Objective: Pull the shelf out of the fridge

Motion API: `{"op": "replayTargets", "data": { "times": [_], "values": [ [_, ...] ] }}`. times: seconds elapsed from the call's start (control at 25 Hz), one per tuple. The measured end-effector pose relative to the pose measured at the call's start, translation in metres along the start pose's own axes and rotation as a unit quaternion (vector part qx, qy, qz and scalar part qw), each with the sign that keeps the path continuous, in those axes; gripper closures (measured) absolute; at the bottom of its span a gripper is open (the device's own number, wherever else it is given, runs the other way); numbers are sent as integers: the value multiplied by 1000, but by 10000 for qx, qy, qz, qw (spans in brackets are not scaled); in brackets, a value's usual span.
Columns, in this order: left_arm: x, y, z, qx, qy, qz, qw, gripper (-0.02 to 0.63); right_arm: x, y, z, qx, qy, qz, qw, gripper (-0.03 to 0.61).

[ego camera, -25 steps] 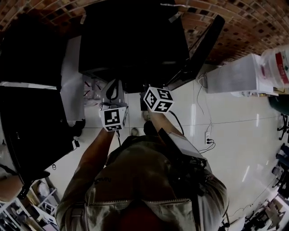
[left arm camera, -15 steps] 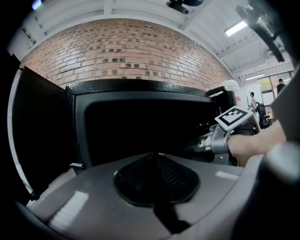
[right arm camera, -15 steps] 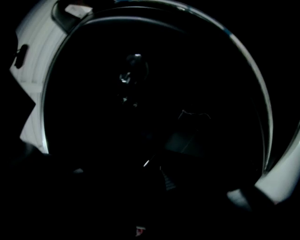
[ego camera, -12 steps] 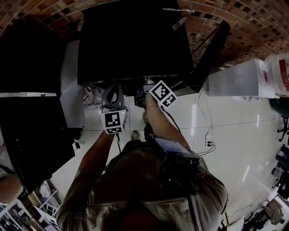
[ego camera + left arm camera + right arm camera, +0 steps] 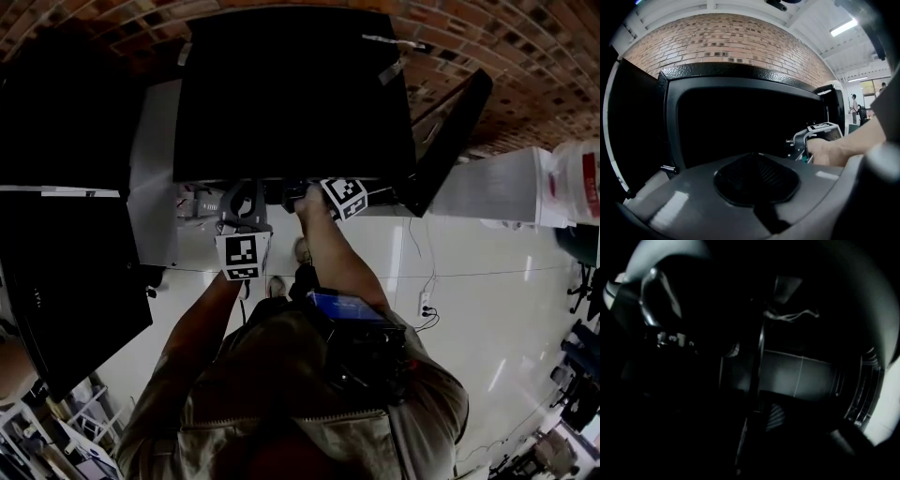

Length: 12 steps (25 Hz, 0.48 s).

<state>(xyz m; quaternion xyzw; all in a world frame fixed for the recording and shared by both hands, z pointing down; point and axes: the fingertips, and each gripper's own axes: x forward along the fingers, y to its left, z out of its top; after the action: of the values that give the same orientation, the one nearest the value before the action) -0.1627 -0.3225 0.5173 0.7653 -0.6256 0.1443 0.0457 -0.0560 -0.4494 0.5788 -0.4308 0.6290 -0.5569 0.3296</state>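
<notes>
Jaws of the right gripper (image 5: 757, 425) have just been opening and now stand wide. What looks like the shelf (image 5: 760, 352), seen as a thin edge, runs between them, not pressed as far as the dark shows. Within the last second this hand has rolled and gone from in front of the fridge (image 5: 291, 94) into its mouth, so the grab looks next. The left gripper (image 5: 754, 161) has its jaws together on nothing, near the opening's left side.

Looks like a lab or workshop hall, not a home. Brick wall (image 5: 722, 42) at the back, shiny white tile floor (image 5: 487, 272) w/ loose cables (image 5: 427, 302), strip lights (image 5: 843, 28) on a white ceiling (image 5: 740, 6), 1 black fridge (image 5: 291, 94), racks (image 5: 52, 427) of stuff.
</notes>
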Motion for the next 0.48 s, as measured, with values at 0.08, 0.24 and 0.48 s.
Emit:
{"op": "replayTargets", "data": {
  "times": [0.08, 0.24, 0.48],
  "values": [
    [1, 1, 0, -54, -7, 4, 10000, 607, 5, 2, 1, 46, -31, -12, 10000, 507],
    [-3, 5, 0, -119, 3, 26, 9999, 607, 10, 4, 1, 370, -113, 62, 9992, 560],
    [-17, 8, -7, -215, 62, 69, 9997, 607, -2, -7, -1, 834, -146, 146, 9963, 568]
  ]
}}
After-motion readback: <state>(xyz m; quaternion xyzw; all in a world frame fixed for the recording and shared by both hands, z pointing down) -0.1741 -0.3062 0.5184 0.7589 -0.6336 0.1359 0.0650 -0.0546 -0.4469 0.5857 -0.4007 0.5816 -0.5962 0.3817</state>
